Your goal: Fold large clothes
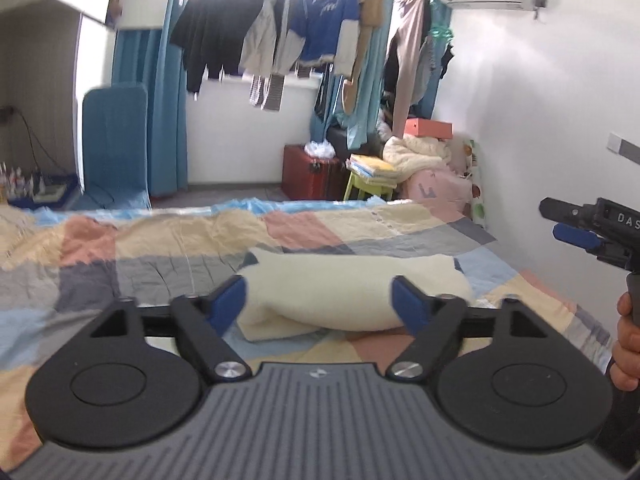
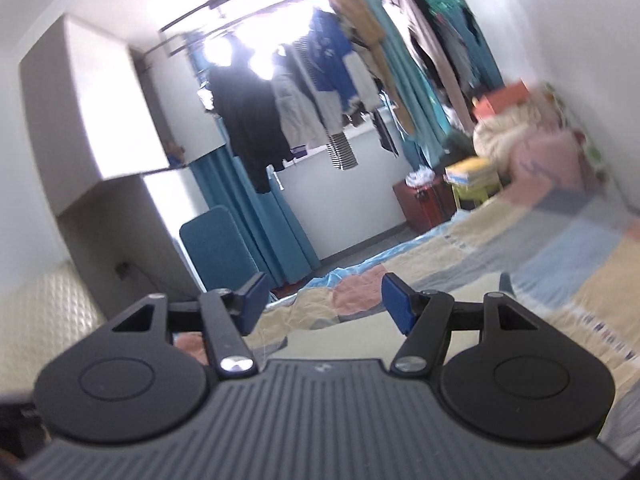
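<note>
A cream fleecy garment, folded into a thick bundle, lies on the patchwork bed cover. My left gripper is open and empty, held just in front of the bundle with its blue pads apart on either side of it. My right gripper is open and empty, raised and tilted above the bed; it also shows at the right edge of the left wrist view, held by a hand. A cream patch low between the right gripper's pads is blurred.
Clothes hang on a rail before the window at the far end. A red suitcase, a yellow stool with folded items and a pile of bedding stand beyond the bed. A blue panel leans at the left.
</note>
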Tool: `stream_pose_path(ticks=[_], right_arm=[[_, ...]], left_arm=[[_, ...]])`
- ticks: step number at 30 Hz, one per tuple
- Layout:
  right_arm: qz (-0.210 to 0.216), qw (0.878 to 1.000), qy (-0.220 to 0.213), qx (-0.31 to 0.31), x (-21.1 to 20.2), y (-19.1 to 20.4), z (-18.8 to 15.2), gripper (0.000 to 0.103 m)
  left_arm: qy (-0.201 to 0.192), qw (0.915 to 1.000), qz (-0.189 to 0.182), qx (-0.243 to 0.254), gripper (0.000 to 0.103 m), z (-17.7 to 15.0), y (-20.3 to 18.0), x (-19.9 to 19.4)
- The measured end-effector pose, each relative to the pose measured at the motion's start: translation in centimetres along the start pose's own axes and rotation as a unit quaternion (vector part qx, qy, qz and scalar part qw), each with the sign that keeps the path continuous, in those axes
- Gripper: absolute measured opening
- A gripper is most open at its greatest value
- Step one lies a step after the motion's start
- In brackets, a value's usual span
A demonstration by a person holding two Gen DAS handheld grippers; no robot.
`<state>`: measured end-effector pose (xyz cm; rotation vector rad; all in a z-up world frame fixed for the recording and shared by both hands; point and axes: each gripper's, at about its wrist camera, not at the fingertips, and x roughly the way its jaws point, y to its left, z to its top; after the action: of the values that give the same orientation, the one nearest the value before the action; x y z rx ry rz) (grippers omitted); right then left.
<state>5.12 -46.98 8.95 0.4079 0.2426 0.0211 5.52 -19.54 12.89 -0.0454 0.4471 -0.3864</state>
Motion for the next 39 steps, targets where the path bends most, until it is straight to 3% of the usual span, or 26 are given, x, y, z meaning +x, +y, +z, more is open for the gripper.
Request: stream_pose_path(ticks=[2, 10, 16, 22, 28, 34, 39], right_arm=[[-0.01, 1.0, 0.005, -0.026, -1.1, 1.4, -0.8, 0.068], [-0.034, 0.994, 0.036, -0.096, -4.2, 5.4, -5.0, 0.068], [-0.064, 0.986, -0.001, -0.156, -6.0, 7.5, -8.5, 0.068], [-0.054, 0.988, 0.017, -0.142, -5.8, 7.6, -11.7, 0.067], [-0.065, 0.988, 0.036, -0.133, -4.9, 7.0, -14.1, 0.067], [-0.081, 0.988, 0.038, -0.129, -4.7, 6.6, -15.1, 0.068], [-0.092, 0.988, 0.041, -0.118, -4.4, 6.2, -15.6, 0.067]], left_arm=[[-0.015, 0.9999, 0.001, 0.006, 0.096, -0.4, -0.2, -2.1], [-0.036, 0.9987, -0.001, 0.035, 0.102, -3.2, -1.3, -7.4], [-0.041, 0.9983, 0.005, 0.041, 0.103, -6.7, -0.9, -7.3], [-0.032, 0.9985, 0.027, 0.035, 0.103, -8.9, 0.6, -6.0], [-0.014, 0.9995, 0.023, 0.016, 0.103, -10.0, 2.0, -5.1], [-0.004, 0.9998, 0.018, -0.005, 0.103, -10.1, 2.4, -4.5], [0.006, 0.9994, 0.031, 0.012, 0.103, -10.8, 2.3, -3.6]])
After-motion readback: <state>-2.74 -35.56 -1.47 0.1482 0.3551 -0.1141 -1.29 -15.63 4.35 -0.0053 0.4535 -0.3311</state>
